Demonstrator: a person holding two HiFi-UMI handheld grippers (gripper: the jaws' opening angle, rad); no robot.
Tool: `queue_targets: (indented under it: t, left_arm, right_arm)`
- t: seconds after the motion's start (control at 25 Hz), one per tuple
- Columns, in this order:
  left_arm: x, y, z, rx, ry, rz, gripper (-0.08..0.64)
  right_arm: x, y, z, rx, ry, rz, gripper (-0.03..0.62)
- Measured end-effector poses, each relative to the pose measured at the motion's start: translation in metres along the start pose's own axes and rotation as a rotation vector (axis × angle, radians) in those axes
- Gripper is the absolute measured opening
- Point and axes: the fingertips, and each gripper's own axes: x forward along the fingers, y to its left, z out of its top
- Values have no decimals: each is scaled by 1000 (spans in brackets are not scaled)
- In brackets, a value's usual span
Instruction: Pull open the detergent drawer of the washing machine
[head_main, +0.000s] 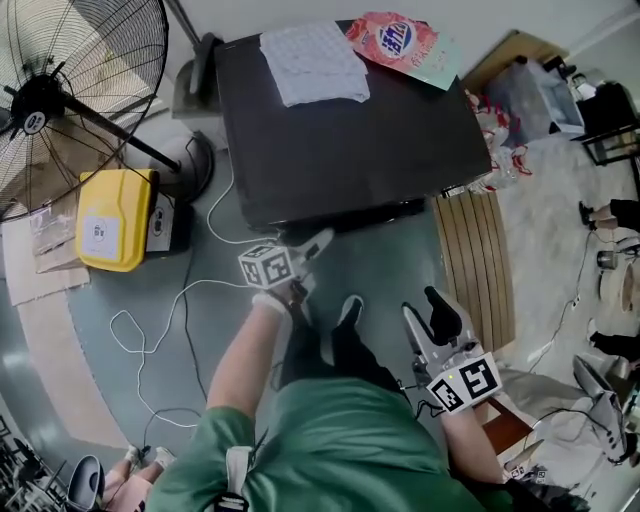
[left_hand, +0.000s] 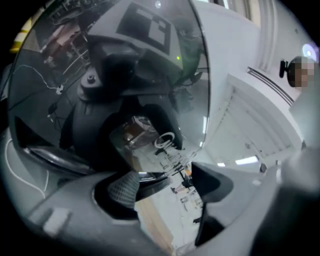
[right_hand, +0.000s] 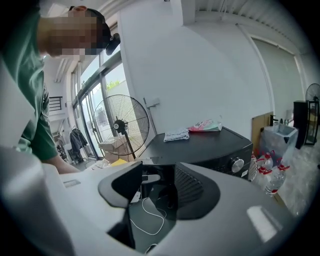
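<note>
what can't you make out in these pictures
- Detergent drawer: in the head view the washing machine top hides its front.
- Left gripper view: glossy dark front, only reflections, no drawer edge readable.
- Right gripper view: the right gripper covers the front left of the knob.
- Packet print: too small.

Head view hides the front of the washing machine (head_main: 340, 150).

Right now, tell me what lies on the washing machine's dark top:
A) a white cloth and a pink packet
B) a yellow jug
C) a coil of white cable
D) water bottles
A: in the head view the white cloth and the pink packet both lie at the far end of the washing machine's top.
</note>
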Motion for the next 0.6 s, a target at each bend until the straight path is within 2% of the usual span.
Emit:
queue_targets:
  t: [0.32,0.6]
  left_arm:
    - [4,-2,14,-155,-123,-79,322]
    - [3,0,12,-152,-131,-89,311]
  right_arm:
    - [6,25,-9,-20,33,64,196]
    - [0,40,-17,-23,47,92,196]
